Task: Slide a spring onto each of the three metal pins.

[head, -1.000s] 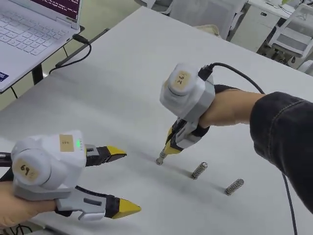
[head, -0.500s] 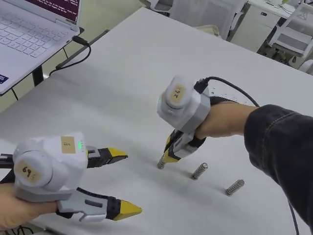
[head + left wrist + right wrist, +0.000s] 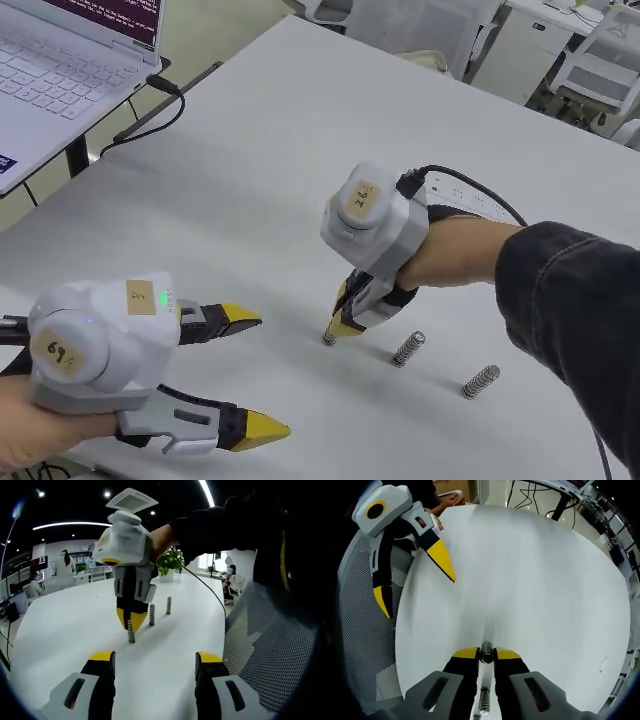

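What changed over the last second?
The right gripper, shut on the leftmost spring, has sunk lower and pushed it down. The left gripper stays open and idle. The middle spring and rightmost spring have not moved.

We see a plain white worktop point(image 3: 250, 150), each spring point(image 3: 407, 348) ribbed silver, the left gripper point(image 3: 272, 375) and right gripper point(image 3: 338, 325) white and grey with yellow tips, and a dark sleeve point(image 3: 570, 290) at three o'clock.

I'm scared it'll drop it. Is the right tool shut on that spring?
Shut: the right tool presses both yellow tips against the spring between them.
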Motion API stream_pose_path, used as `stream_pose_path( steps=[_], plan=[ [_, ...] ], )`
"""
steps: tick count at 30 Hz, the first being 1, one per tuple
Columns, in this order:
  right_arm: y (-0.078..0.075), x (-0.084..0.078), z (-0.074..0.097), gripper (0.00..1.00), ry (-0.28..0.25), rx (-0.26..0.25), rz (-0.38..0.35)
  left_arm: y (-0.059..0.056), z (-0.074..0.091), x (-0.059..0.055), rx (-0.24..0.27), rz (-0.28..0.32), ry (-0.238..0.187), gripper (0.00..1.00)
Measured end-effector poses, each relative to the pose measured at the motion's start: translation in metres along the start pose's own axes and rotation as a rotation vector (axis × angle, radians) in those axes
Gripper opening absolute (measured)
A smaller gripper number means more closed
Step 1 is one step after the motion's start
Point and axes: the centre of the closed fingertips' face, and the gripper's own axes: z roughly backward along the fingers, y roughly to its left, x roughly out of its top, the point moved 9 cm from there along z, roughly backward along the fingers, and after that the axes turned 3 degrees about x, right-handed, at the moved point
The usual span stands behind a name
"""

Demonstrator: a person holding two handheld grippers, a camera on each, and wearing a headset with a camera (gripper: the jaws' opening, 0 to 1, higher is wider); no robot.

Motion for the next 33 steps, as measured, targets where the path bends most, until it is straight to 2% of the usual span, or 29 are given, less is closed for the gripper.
stream_pose_path(
  steps=[9,14,23,30,33],
  plan=[
    [0.001,-0.003,-0.001,0.16,-0.012,0.008,-0.012,0.000,-0.001,0.000,-0.005,-0.001,0.001,0.61],
    [0.002,-0.007,0.000,0.25,-0.031,0.011,-0.030,0.000,-0.002,-0.001,-0.009,0.000,0.004,0.61],
    [0.004,-0.023,0.006,0.29,-0.097,-0.029,-0.074,0.000,-0.004,0.000,-0.014,-0.001,0.013,0.61],
    [0.007,-0.036,0.014,0.31,-0.190,-0.069,-0.130,0.001,-0.006,0.002,-0.015,-0.002,0.022,0.61],
    [0.008,-0.040,0.017,0.34,-0.210,-0.077,-0.146,0.002,-0.006,0.002,-0.017,-0.003,0.027,0.61]
  ],
)
